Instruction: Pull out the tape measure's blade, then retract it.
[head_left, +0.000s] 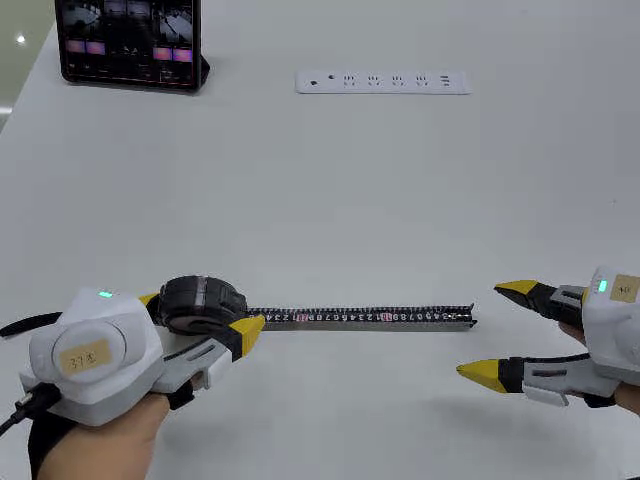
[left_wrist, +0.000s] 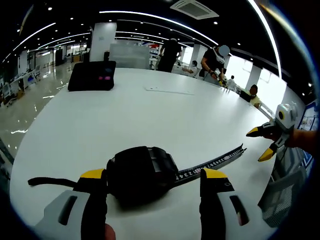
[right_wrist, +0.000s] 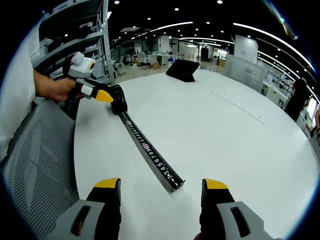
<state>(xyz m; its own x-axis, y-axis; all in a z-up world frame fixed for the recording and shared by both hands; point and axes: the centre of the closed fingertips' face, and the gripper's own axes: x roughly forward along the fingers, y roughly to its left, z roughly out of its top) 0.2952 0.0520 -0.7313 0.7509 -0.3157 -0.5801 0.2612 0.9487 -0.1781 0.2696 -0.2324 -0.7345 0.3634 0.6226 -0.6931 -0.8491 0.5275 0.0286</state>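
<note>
A black tape measure case (head_left: 200, 303) rests on the white table, held between the yellow-tipped jaws of my left gripper (head_left: 200, 312), which is shut on it. In the left gripper view the case (left_wrist: 142, 172) sits between the two fingers. Its blade (head_left: 360, 318) lies flat on the table, pulled out to the right, and its end hook (right_wrist: 176, 184) lies free. My right gripper (head_left: 502, 335) stands open just right of the blade tip, not touching it. In the right gripper view the blade (right_wrist: 147, 150) runs away toward the case (right_wrist: 119, 102).
A white power strip (head_left: 382, 82) lies at the far middle of the table. A dark tablet (head_left: 130, 42) stands at the far left. A grey mesh chair (right_wrist: 35, 170) sits by the table edge. People stand beyond the table's far side (left_wrist: 215, 60).
</note>
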